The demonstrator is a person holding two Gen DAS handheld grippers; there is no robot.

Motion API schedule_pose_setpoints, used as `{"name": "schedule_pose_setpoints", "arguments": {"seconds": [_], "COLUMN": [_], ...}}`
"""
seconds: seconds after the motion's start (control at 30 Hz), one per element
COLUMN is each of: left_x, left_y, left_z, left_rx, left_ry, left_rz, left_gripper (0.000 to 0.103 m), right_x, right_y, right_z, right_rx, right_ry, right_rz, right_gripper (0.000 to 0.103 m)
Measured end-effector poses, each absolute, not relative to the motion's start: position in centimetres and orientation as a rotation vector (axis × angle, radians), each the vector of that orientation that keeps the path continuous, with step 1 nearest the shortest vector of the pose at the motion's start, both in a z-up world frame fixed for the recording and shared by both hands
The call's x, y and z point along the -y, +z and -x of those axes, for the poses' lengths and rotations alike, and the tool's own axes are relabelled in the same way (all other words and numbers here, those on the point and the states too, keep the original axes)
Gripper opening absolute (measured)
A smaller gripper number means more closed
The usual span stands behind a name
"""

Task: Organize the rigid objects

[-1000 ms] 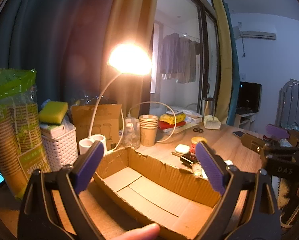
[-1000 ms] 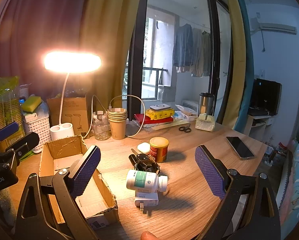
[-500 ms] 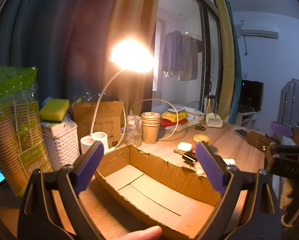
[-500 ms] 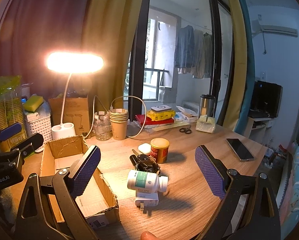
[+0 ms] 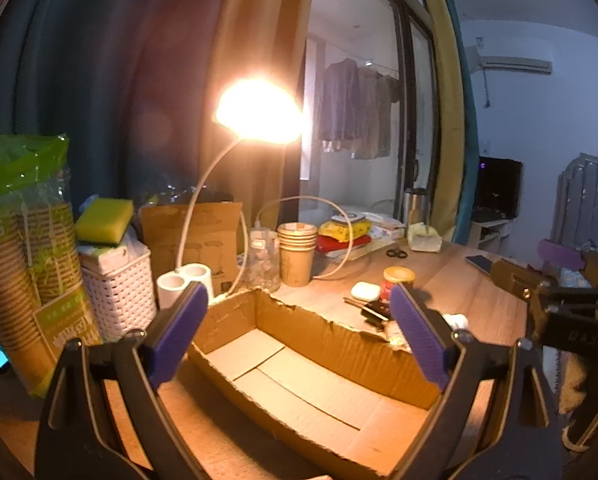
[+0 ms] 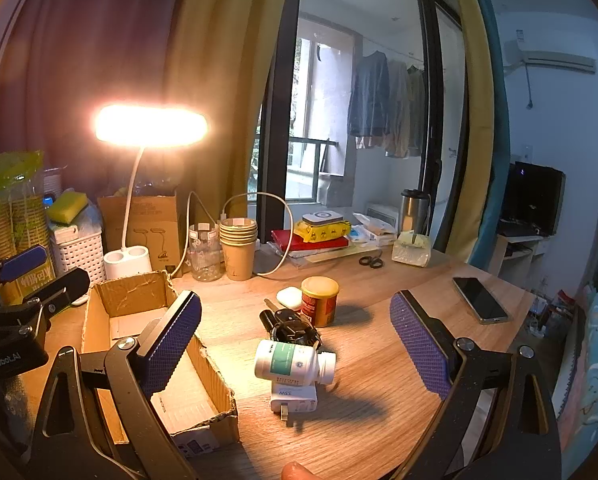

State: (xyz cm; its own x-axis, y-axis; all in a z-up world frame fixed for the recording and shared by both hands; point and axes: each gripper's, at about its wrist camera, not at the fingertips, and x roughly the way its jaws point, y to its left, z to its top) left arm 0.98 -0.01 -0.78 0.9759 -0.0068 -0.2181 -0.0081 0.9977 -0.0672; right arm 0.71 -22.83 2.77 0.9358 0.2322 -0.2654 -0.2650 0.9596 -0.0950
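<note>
**Empty cardboard box, small items grouped on the desk beside it**

The open cardboard box (image 5: pixel 299 376) fills the lower centre of the left wrist view; its floor is bare flaps with nothing lying on them, and its long wall has a torn edge. In the right wrist view the same box (image 6: pixel 139 320) sits at lower left.

Just right of the box, in the lower centre of the right wrist view, five small things cluster on the wooden desk (image 6: pixel 399 320). One white pill bottle (image 6: pixel 293 366) with a teal label lies on its side, resting on top of one white plug adapter (image 6: pixel 295 398). Behind it lies a black object (image 6: pixel 289 326) whose make I cannot tell. Further back one red can (image 6: pixel 319 301) with a yellow lid stands upright, with one small white case (image 6: pixel 290 297) just beside it on its left.

The left gripper (image 5: pixel 299 322) hovers over the box with its purple pads wide apart, nothing between them. The right gripper (image 6: pixel 295 340) hangs above the bottle cluster, jaws likewise spread and empty. A fingertip (image 6: pixel 295 471) shows at the bottom edge.

Toward the middle of the frame stands one stack of paper cups (image 6: pixel 238 246) next to one clear jar (image 6: pixel 205 256). One lit desk lamp (image 6: pixel 151 126) glows at upper left, its white base (image 6: pixel 127 264) behind the box. A white basket (image 6: pixel 77 250) with a yellow sponge (image 6: pixel 67 206) on top sits at far left. One phone (image 6: pixel 481 300) lies flat at right, and one pair of scissors (image 6: pixel 371 261) lies near the window.
</note>
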Motion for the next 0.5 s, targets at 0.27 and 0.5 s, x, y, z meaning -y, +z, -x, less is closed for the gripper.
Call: {"name": "schedule_pose_setpoints", "arguments": {"seconds": [0.27,0.5], "left_x": [-0.07,-0.03], "left_y": [-0.55,-0.74], "left_z": [-0.96,-1.02], "left_rx": [-0.228,-0.238], "left_ry": [-0.025,-0.003], "left_rz": [0.080,0.089], "left_gripper": [0.093,0.093], "right_x": [22.91,23.01], "right_y": [2.78,2.82], "right_z": [-0.73,-0.71], "right_rx": [-0.256,-0.255], "right_ry": [0.253,0.252], "right_rz": [0.124,0.121], "right_gripper": [0.097,0.097]}}
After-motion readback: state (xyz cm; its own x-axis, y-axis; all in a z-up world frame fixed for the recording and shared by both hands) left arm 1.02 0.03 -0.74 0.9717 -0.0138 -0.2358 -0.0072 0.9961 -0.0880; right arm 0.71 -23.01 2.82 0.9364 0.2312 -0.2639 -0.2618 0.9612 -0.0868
